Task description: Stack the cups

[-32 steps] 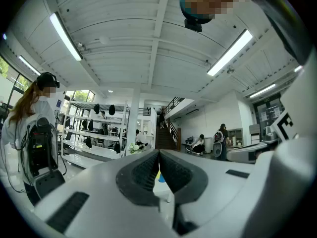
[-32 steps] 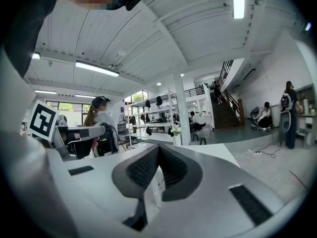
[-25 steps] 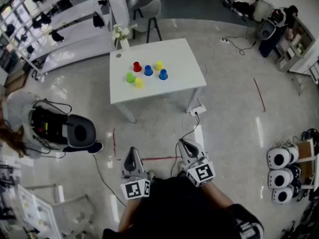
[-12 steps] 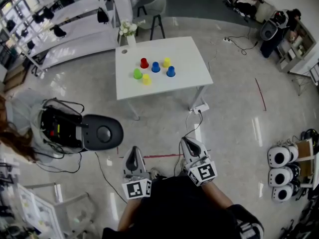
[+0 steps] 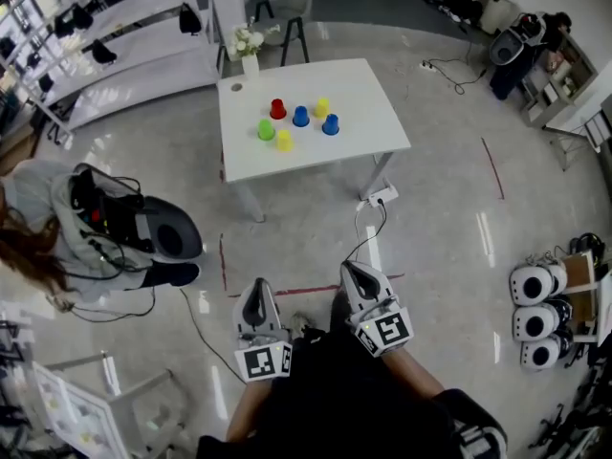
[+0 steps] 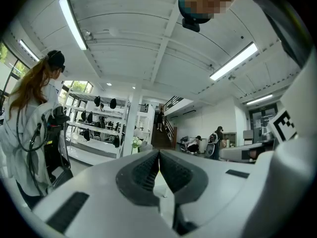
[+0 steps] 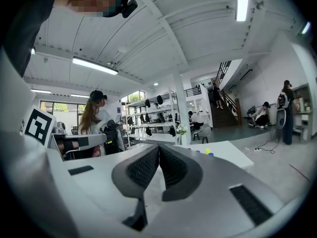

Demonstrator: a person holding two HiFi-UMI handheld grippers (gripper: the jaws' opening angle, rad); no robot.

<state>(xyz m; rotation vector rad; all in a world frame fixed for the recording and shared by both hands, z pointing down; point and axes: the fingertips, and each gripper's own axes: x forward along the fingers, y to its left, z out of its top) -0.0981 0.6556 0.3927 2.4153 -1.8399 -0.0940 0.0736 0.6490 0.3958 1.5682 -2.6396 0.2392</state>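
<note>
Several small cups stand apart on a white table (image 5: 354, 165) far ahead of me: a red cup (image 5: 277, 109), two blue cups (image 5: 301, 116) (image 5: 331, 124), two yellow cups (image 5: 322, 108) (image 5: 284, 141) and a green cup (image 5: 266, 130). My left gripper (image 5: 256, 296) and right gripper (image 5: 354, 277) are held close to my body over the floor, well short of the table. Both are shut with nothing between the jaws. The right gripper view shows the table (image 7: 233, 155) and some cups (image 7: 207, 150) beyond its tips (image 7: 159, 147). The left gripper's tips (image 6: 159, 152) meet too.
A person (image 5: 86, 228) with gear on their back stands at the left. A flower vase (image 5: 249, 46) sits on the table's far corner, with a chair (image 5: 287, 17) behind. A power strip (image 5: 381, 197) and cable lie on the floor. White helmets (image 5: 535, 318) sit at the right.
The table has shifted slightly right and looks a little larger in the head view. The person at the left has moved about. Both grippers stay shut in front of me.
</note>
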